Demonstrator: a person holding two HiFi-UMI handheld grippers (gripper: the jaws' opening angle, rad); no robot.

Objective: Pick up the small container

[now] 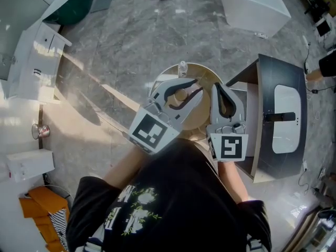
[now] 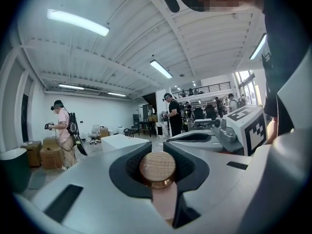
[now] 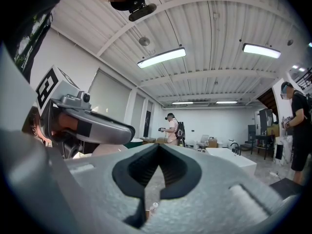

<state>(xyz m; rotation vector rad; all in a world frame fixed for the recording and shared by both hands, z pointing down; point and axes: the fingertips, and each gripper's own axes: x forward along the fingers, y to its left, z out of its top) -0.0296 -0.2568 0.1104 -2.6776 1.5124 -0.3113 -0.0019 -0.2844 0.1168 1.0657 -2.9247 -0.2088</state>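
Observation:
The small container has a round wooden lid and a pale pink body. It sits in the padded hollow of my left gripper, whose jaws are shut on it and hold it in the air. From above, the lid shows between the left gripper's jaws over a round wooden table. Beside it on the right, my right gripper is shut with nothing in its hollow. In its own view the right gripper's tips meet.
A small clear bottle stands on the round table's far side. A dark table with a white basin is at the right, a white block beyond, white furniture at the left. People stand across the hall.

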